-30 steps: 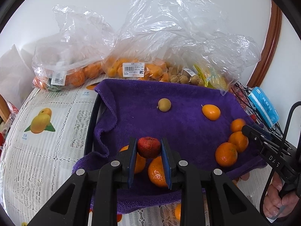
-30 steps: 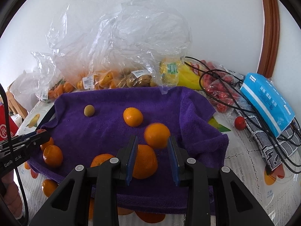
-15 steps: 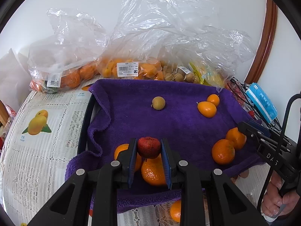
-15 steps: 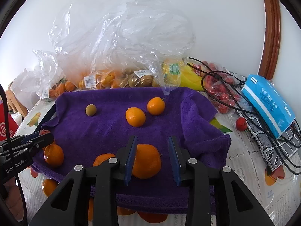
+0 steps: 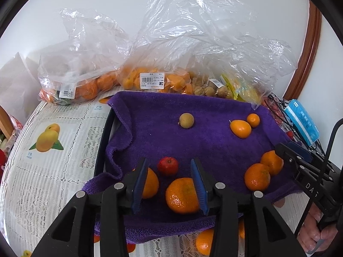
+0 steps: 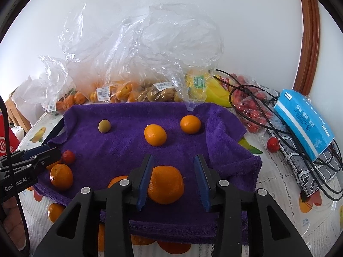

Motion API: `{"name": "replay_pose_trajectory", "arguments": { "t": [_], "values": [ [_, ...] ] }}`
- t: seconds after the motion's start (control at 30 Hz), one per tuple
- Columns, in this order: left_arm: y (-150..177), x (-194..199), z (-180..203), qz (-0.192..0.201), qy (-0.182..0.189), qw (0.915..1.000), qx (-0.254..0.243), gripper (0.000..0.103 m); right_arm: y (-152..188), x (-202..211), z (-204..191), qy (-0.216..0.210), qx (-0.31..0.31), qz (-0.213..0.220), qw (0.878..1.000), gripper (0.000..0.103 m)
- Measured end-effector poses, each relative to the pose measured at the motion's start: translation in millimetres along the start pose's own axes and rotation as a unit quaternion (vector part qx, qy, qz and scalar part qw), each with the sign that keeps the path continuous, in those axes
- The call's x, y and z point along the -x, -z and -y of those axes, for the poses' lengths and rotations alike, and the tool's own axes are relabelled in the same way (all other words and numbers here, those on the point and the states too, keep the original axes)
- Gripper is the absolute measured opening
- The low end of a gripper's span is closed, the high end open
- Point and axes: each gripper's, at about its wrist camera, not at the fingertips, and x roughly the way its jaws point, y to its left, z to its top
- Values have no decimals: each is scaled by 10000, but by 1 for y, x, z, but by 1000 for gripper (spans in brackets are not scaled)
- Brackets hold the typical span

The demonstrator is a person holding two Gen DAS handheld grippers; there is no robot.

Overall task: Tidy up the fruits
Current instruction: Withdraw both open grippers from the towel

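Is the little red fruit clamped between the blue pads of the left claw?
No. The small red fruit lies loose on the purple towel, and the opening left claw has pads clear of it on both sides.

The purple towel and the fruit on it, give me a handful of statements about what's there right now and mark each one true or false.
1. A small red fruit lies on the purple towel ahead of the left gripper. True.
2. The left gripper is clamped on the red fruit. False: its jaws are opening and the fruit lies free beyond the blue pads.
3. The brownish round fruit sits alone toward the towel's far side. True.
4. The blue pack rests on the towel. False: it lies off the towel, on black cables.
5. The right gripper grips an orange. False: its jaws are opening around it.
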Motion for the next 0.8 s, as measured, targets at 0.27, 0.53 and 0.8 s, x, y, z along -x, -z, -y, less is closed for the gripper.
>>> {"name": "replay_pose_trajectory", "arguments": {
  "t": [0.27,0.53,0.8],
  "values": [
    [0,2,2,42,-21,10000,-68,47,0,2,1,43,-10,43,10000,42],
    [-1,2,-3,18,41,10000,60,51,-1,13,-4,128,94,235,9996,52],
    [1,7,-2,49,-31,10000,42,51,-1,28,-19,-73,158,397,9991,62]
  ]
}}
